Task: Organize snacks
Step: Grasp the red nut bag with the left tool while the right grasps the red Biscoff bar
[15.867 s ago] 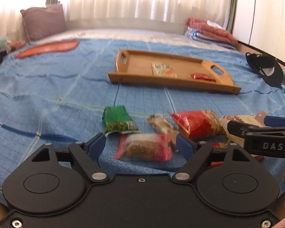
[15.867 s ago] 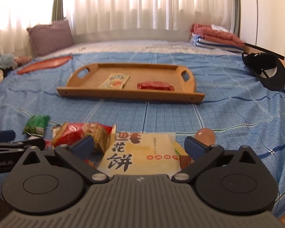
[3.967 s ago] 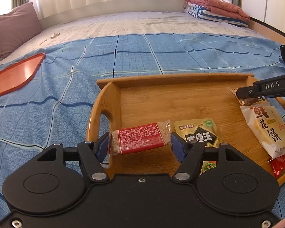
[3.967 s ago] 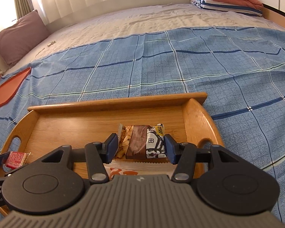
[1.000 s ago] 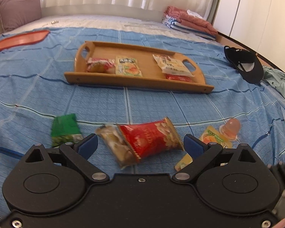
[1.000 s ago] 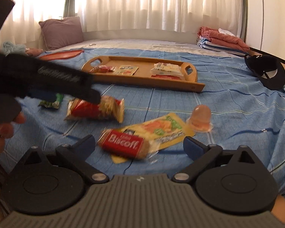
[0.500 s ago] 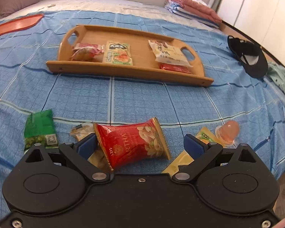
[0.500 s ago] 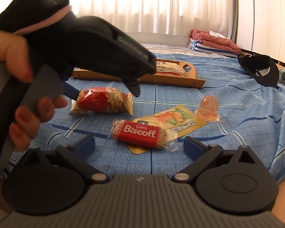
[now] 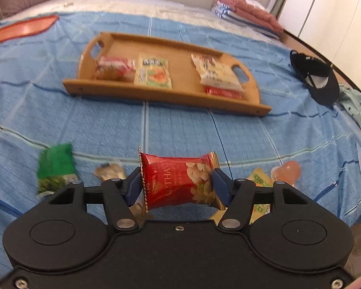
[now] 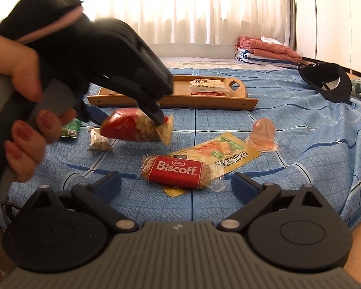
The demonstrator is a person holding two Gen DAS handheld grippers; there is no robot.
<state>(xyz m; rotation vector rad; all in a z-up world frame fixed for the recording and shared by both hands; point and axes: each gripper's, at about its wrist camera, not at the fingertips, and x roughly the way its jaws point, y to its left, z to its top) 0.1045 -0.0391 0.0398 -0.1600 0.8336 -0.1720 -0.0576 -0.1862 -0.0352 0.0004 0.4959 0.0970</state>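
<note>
The left gripper [image 9: 178, 184] is closing its jaws on a red nut packet [image 9: 179, 183], both blue pads already pressed against the packet's ends so that it bows between them, lifted just clear of the blue bedspread [image 9: 180, 130]. From the right wrist view the same packet [image 10: 137, 126] hangs under the black tool, whose handle a hand [image 10: 24, 110] grips.

The right gripper [image 10: 176, 184] hovers released, its pads spread wide either side of a Biscoff biscuit [image 10: 178, 171] without touching it. That biscuit lies partly over a yellow pouch [image 10: 219, 153], and a pink jelly cup [image 10: 263, 134] sits just at the pouch's two o'clock.

At about ten o'clock from the held packet a green packet [image 9: 55, 168] lies flat, and a pale wrapped snack [image 9: 110, 172] peeks out just beside the left pad; motion blur makes its label unreadable.

Toward twelve o'clock, well apart, the wooden tray [image 9: 170, 98] holds four packets, as far as I can make out. A black cap [image 9: 317, 79] rests at two o'clock.
</note>
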